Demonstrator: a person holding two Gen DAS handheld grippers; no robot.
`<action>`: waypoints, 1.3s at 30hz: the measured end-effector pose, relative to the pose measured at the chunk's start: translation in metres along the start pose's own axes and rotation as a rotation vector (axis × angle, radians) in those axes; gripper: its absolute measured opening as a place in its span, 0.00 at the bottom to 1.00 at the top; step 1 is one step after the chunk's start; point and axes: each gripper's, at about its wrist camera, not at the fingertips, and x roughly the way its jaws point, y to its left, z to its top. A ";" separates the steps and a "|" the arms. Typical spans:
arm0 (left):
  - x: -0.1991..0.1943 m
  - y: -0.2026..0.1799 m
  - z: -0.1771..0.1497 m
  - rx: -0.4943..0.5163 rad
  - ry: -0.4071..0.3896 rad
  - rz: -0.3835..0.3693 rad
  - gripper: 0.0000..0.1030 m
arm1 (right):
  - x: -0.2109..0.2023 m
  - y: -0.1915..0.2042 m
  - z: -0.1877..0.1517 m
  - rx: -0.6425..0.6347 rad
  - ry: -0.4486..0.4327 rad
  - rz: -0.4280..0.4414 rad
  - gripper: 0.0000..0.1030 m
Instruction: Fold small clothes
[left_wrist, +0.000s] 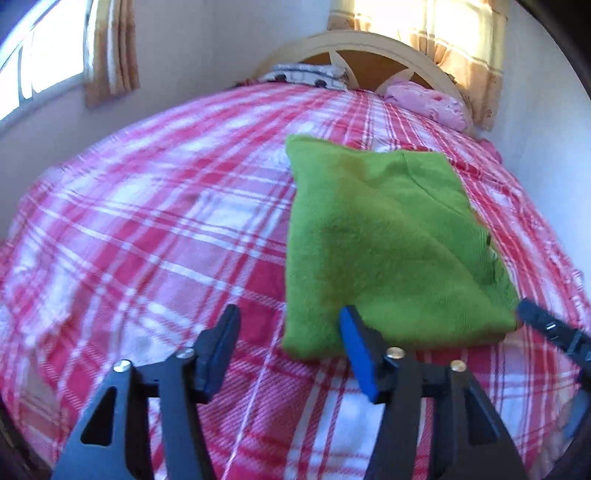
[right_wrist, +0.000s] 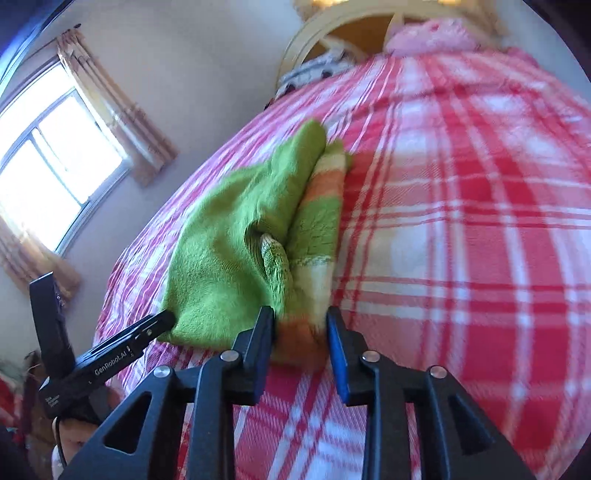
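Observation:
A folded green garment (left_wrist: 384, 236) lies flat on the red plaid bedspread (left_wrist: 155, 229). In the right wrist view its green side (right_wrist: 229, 251) shows orange and pale stripes along the right edge. My left gripper (left_wrist: 290, 321) stands open just short of the garment's near left corner, with nothing pinched. My right gripper (right_wrist: 300, 314) is open too; the striped near corner (right_wrist: 299, 332) lies between its jaws, resting on the bed. One finger (left_wrist: 546, 325) of the right gripper shows at the garment's near right corner. From the right wrist view, the left gripper (right_wrist: 105, 299) has one tip at the green edge.
A cream headboard (left_wrist: 369, 48) closes the bed's far end, with a pink pillow (left_wrist: 432, 99) and a patterned one (left_wrist: 306, 75) before it. Walls, a window (right_wrist: 48, 166) and curtains run along the left. The bedspread stretches wide to the garment's left.

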 end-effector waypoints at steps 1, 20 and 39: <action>-0.004 -0.001 -0.002 0.003 -0.011 0.006 0.62 | -0.010 0.005 -0.002 -0.019 -0.037 -0.025 0.40; -0.087 -0.026 -0.057 0.089 -0.155 0.049 0.88 | -0.101 0.063 -0.055 -0.205 -0.252 -0.228 0.69; -0.209 -0.032 -0.077 0.081 -0.509 0.077 1.00 | -0.224 0.132 -0.088 -0.366 -0.606 -0.289 0.89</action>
